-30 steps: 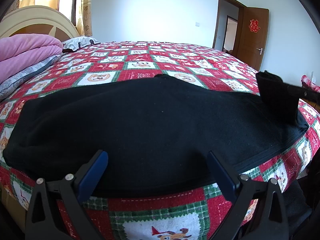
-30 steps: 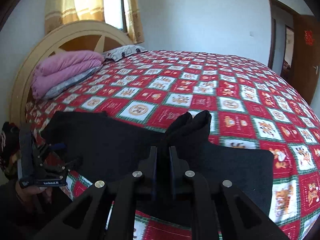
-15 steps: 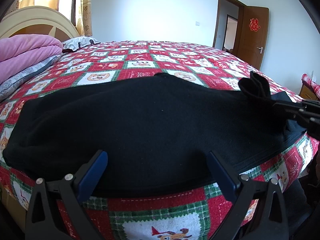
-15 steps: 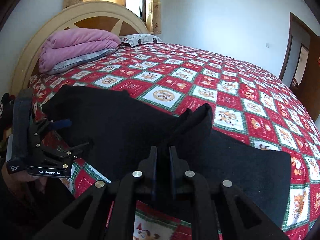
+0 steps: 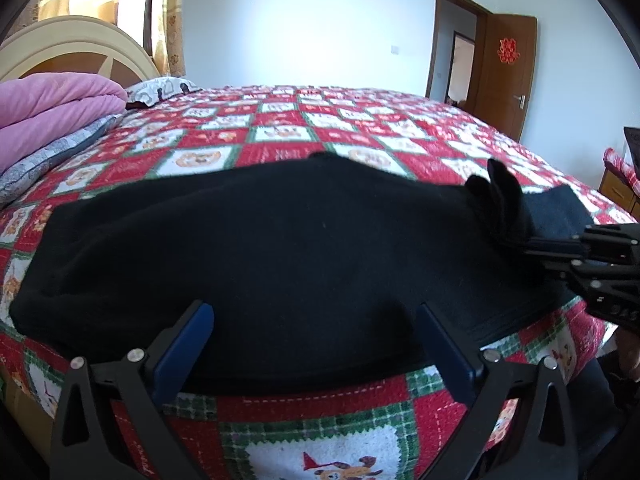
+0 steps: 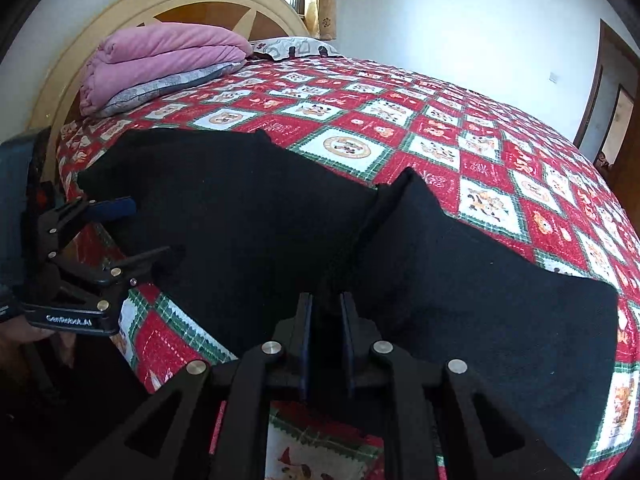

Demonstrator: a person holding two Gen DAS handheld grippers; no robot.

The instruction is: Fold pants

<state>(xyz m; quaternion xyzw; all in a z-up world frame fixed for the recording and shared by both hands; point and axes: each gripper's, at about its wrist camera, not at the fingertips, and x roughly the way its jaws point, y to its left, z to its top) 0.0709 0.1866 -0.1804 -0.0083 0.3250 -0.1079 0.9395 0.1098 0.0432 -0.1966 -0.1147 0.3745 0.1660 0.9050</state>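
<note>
Black pants lie spread across the near side of a red, white and green patchwork bedspread. My left gripper hovers open over their near edge, nothing between its blue pads; it also shows as the left gripper in the right wrist view. My right gripper has a bunched fold of the pants between its pads, low over the cloth, and its jaws are opening. The fold stands up in a ridge in front of the right gripper.
A folded pink blanket on a grey pillow sits by the cream headboard at the far left. A brown door stands open at the back right. The bed's edge runs just under both grippers.
My right gripper has come down and to the left with the fold, laying that end of the pants lower over the rest. The gap between its pads has widened a little. The left gripper has kept still.
</note>
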